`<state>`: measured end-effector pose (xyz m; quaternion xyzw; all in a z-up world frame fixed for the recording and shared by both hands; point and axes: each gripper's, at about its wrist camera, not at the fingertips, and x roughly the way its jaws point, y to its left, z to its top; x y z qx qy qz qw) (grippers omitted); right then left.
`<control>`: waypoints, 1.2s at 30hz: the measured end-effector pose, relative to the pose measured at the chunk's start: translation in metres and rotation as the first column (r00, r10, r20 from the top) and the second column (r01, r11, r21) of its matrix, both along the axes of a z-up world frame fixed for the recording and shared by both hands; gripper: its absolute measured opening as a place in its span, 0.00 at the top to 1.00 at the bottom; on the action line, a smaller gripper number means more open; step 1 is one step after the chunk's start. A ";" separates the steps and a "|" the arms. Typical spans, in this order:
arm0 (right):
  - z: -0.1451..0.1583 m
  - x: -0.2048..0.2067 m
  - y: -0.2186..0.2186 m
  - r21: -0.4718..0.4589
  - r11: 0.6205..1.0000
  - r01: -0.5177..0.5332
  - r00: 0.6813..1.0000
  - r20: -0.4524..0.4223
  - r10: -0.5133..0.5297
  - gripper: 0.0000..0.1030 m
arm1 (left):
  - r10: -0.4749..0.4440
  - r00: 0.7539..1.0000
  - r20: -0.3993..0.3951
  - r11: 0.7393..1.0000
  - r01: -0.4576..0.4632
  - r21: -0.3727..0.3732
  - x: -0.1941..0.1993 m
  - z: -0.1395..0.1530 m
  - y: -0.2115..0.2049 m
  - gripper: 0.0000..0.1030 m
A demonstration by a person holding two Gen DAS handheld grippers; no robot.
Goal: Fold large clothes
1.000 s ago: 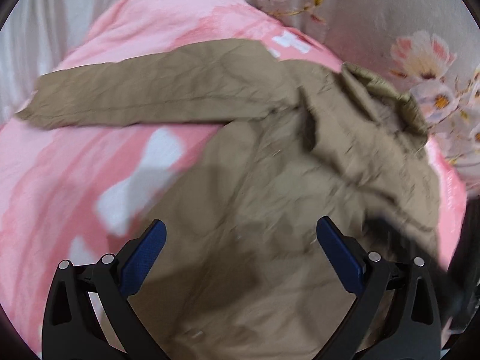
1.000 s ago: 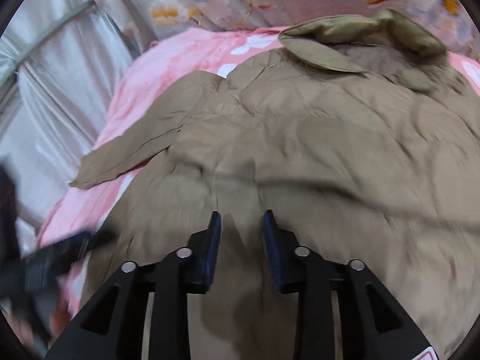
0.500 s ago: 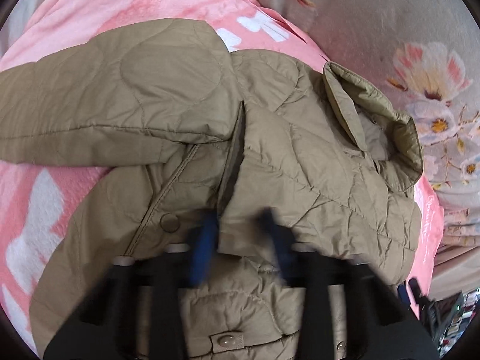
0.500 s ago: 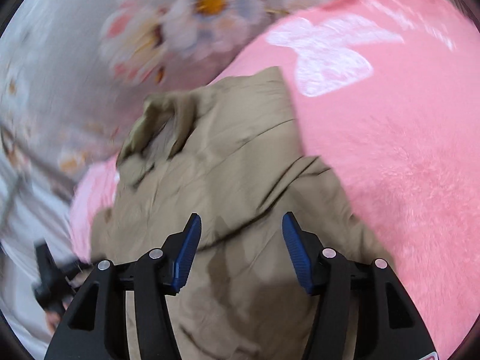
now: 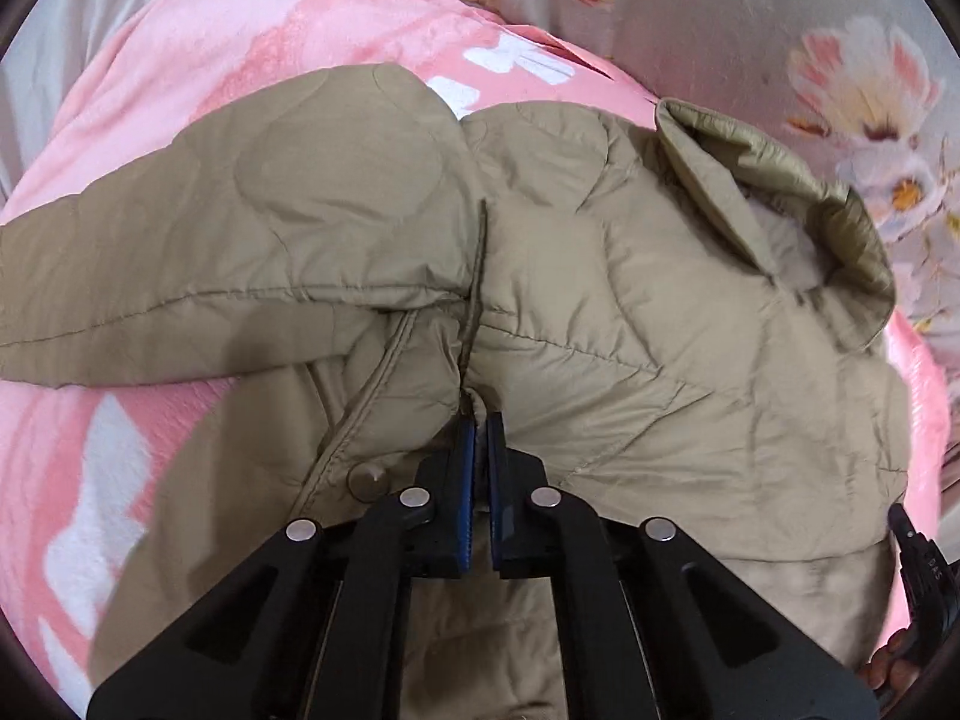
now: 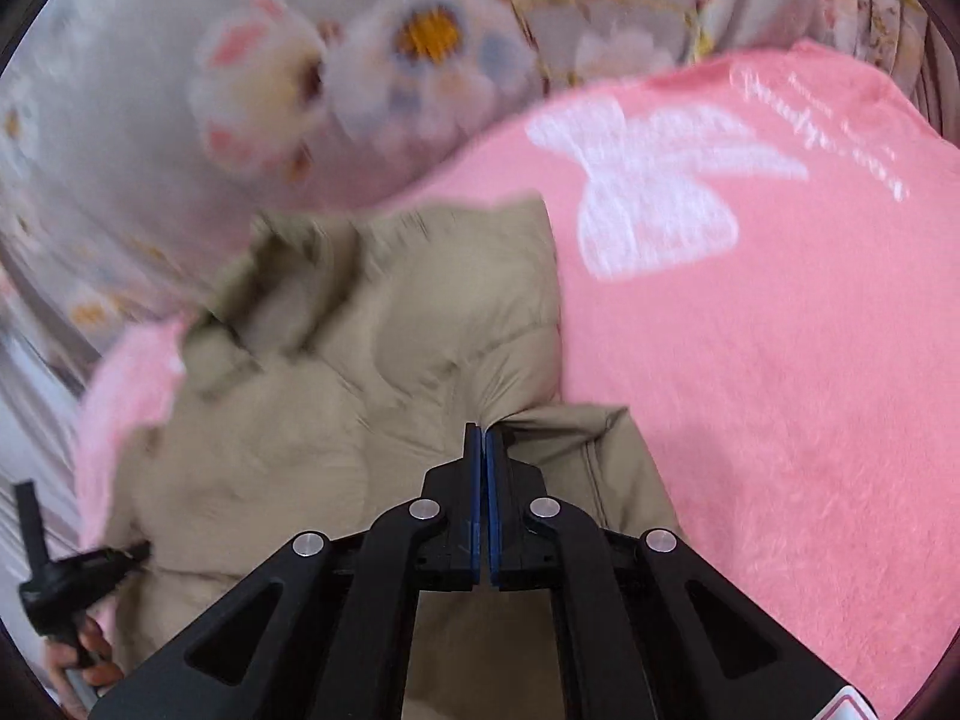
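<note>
A khaki quilted jacket (image 5: 630, 312) lies spread on a pink fleece blanket (image 5: 288, 60) with white bow shapes, and this blanket covers a bed with a grey floral sheet (image 5: 720, 18) behind it. In the left wrist view the left gripper (image 5: 478, 420) has its two blue-padded jaws pressed almost together, and a small fold of the jacket fabric is pinched between the tips, at the place where the sleeve seam meets the body of the jacket. One sleeve (image 5: 210, 276) stretches to the left side of this picture, across the blanket. The collar (image 5: 810, 210) stands open at the upper right, near the flowers of the sheet. A round snap button (image 5: 367, 479) sits on the front edge of the jacket, just beside the left finger of this gripper. In the right wrist view the right gripper (image 6: 483, 429) is also closed tight, and its tips hold a small ridge of the jacket (image 6: 360, 408) close to the edge where the fabric meets the pink blanket (image 6: 780, 360). This picture is blurred, so the exact part of the jacket in the grip I cannot tell. The other gripper, with some fingers of the person's hand (image 6: 84, 654) around its handle, shows at the lower left border of that view.
</note>
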<state>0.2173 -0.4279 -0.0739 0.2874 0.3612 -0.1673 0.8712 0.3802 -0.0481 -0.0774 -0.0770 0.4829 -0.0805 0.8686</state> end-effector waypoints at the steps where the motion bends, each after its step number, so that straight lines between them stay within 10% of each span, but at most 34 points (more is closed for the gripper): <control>1: -0.006 -0.001 -0.003 0.012 1.000 0.000 1.000 -0.012 0.000 1.00 | -0.004 1.000 0.014 1.000 0.003 0.019 -0.003 0.000 -0.002 0.97; 10: 0.003 -0.011 0.005 -0.032 0.999 -0.015 0.998 -0.068 0.013 0.89 | -0.071 0.989 0.127 0.976 0.042 0.216 -0.019 -0.003 -0.023 0.93; 14: 0.041 -0.046 0.036 -0.158 0.987 -0.020 1.000 -0.013 0.018 0.86 | -0.071 0.983 0.169 0.967 0.026 0.254 -0.040 0.019 -0.009 0.74; 21: 0.068 0.014 0.129 -0.216 0.948 -0.235 0.967 0.051 0.251 0.86 | -0.121 0.959 0.256 0.984 0.082 0.155 -0.054 0.084 -0.051 0.76; 27: 0.023 0.069 0.171 -0.204 0.924 -0.322 0.947 -0.071 0.314 0.88 | -0.151 0.984 0.091 0.974 0.133 0.181 -0.026 0.022 -0.090 0.75; 36: -0.011 0.067 0.172 -0.171 0.931 -0.321 0.947 -0.078 0.313 0.91 | -0.146 0.976 0.164 0.972 0.110 0.208 -0.038 -0.006 -0.091 0.75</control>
